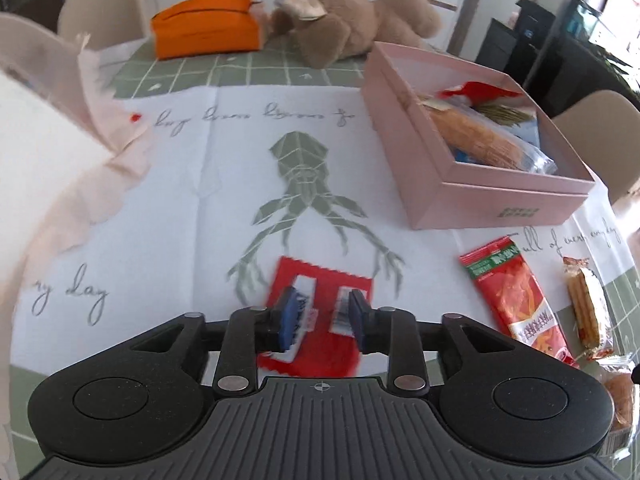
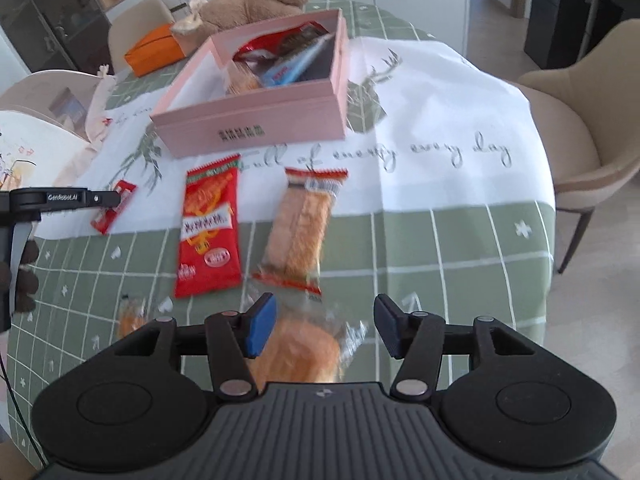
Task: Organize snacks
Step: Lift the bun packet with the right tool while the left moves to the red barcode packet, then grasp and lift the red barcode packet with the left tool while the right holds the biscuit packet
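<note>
My left gripper (image 1: 325, 320) hovers open over a small red and white snack packet (image 1: 320, 312) that lies flat on the white cloth; the pads stand apart on either side of it without pressing. In the right wrist view that packet (image 2: 114, 208) lies at the far left. My right gripper (image 2: 325, 328) is open above an orange bun in a clear wrapper (image 2: 300, 352), which is blurred. A long red snack bag (image 2: 210, 228) and a wrapped cracker pack (image 2: 300, 228) lie between the grippers and the pink box (image 2: 256, 120). The box (image 1: 500, 200) holds several snacks.
A brown plush toy (image 1: 360, 28) and an orange pouch (image 1: 206, 24) lie at the table's far side. Another small wrapped orange snack (image 2: 132, 316) sits near the front left. Beige chairs (image 2: 592, 120) stand around the table, whose edge drops off at the right.
</note>
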Tool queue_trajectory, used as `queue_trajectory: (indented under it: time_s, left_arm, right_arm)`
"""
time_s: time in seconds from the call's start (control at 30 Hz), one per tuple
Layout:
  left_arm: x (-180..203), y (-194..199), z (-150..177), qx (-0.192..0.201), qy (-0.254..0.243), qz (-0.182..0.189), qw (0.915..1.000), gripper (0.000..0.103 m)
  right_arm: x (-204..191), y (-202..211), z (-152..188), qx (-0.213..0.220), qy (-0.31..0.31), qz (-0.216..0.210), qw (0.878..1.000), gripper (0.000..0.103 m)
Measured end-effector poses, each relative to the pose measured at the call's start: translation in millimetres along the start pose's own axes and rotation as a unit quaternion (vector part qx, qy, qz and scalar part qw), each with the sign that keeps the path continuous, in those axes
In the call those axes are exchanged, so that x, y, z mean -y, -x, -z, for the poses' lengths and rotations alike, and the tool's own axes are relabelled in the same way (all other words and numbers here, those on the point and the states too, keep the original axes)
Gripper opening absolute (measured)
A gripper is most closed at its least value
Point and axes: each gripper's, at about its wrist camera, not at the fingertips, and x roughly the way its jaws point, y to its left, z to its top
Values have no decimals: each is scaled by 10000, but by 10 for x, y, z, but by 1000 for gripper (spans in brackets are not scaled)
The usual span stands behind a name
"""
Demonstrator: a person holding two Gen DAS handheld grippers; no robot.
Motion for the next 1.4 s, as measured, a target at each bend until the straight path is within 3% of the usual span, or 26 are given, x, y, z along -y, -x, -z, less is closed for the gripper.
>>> queue_trajectory:
  time_s: [0.17, 0.4, 0.53, 0.6, 0.7, 0.77, 0.83, 0.93, 1.07, 1.27, 1.4]
  left_arm:
    - [386, 28, 94, -194, -622, 328, 9973, 41]
    - [603, 201, 341, -531, -795, 993, 9905, 41]
    - [742, 276, 476, -580, -1644, 582, 9830, 39]
    - [767, 270, 496, -603, -1794, 600, 9801, 41]
    - [806, 257, 479, -728, -1879, 669, 9772, 54]
    - [830, 231, 465, -823, -1891, 822, 9750, 73]
    - [857, 221, 481, -878, -1953, 938, 9723, 82]
    - [880, 215, 479, -850, -2108, 849, 9701, 80]
    - [776, 105, 426, -894, -2068, 441, 9733, 80]
    - [735, 88, 368, -924, -1923, 476, 9758, 79]
    - [801, 141, 419, -893, -1471, 440, 9841, 66]
  right_arm:
    - [31, 23, 103, -26, -95, -19, 10000, 59]
    - [-137, 26, 78, 92, 239, -36, 9997, 59]
    - [-196, 36, 50, 176, 300, -96, 9993, 59]
    - [-210, 57, 44, 212, 342, -140, 9991, 59]
    - [-190, 64, 38, 205, 365, -139, 9990, 59]
    - [-155, 57, 48, 177, 327, -121, 9992, 59]
    - [-113, 41, 72, 120, 254, -98, 9996, 59]
    - [-73, 28, 123, 54, 200, -69, 9998, 59]
    - [-30, 47, 183, 37, 145, -48, 9999, 61]
    - [30, 83, 209, 52, 119, -26, 9999, 62]
    - [14, 85, 152, 104, 194, 24, 9998, 62]
